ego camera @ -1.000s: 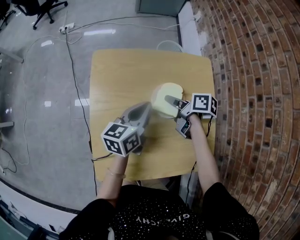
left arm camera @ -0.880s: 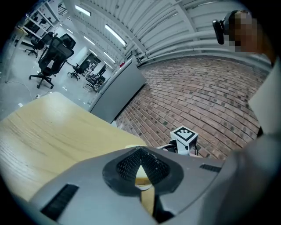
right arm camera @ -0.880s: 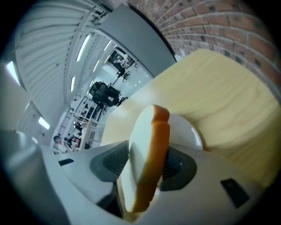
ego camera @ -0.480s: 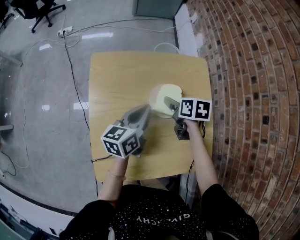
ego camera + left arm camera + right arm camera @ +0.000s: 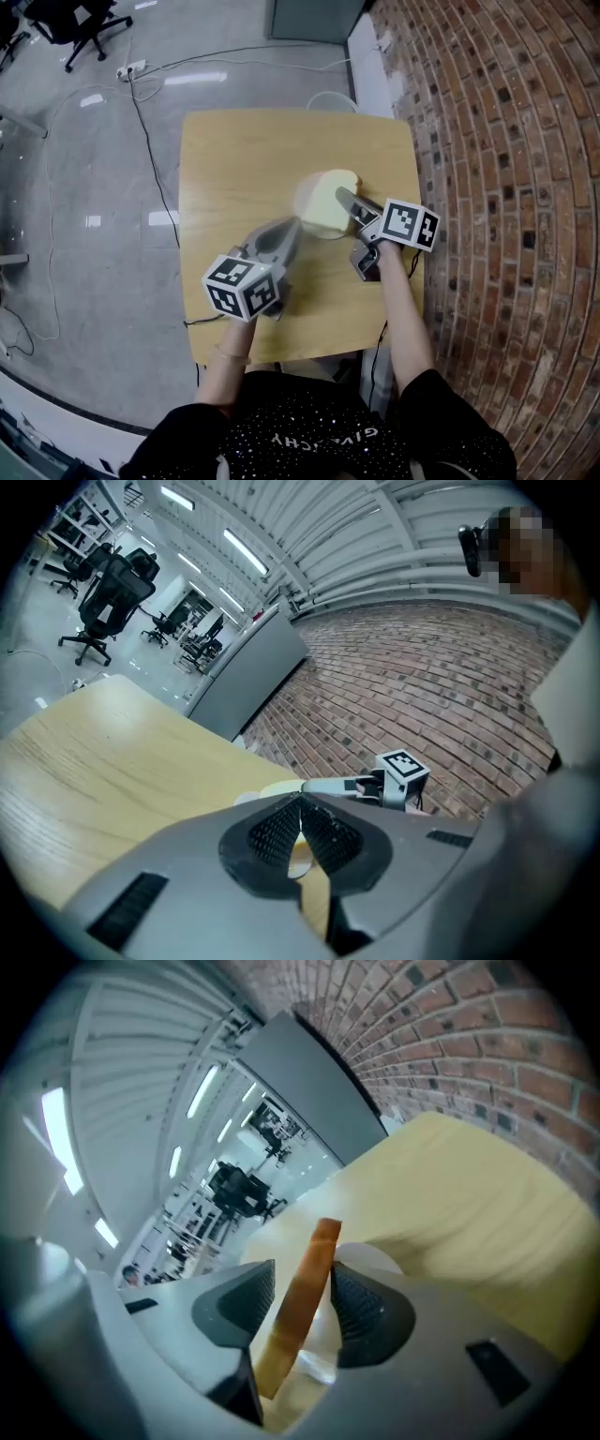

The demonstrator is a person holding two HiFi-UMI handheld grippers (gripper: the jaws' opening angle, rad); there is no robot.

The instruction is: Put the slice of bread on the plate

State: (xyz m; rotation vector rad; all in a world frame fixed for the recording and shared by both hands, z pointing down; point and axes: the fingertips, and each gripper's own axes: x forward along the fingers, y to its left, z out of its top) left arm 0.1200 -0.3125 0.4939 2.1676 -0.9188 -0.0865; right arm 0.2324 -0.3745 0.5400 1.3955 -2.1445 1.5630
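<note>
A pale slice of bread with a brown crust lies over the white plate in the middle of the wooden table. My right gripper reaches in from the right, and the slice's right edge stands between its jaws. In the right gripper view the crust runs edge-on between the pads with gaps beside it; the jaws are closing. My left gripper hovers just left of the plate, shut and empty. In the left gripper view its pads meet, with the right gripper's marker cube beyond.
A brick wall runs close along the table's right edge. Cables trail over the grey floor to the left, and a grey cabinet stands behind the table. The person's arms reach in from the near edge.
The right gripper has rolled and lifted a little at the bread's right edge, its cube shifting right. Its jaws no longer clamp the slice. The left gripper has stayed put.
</note>
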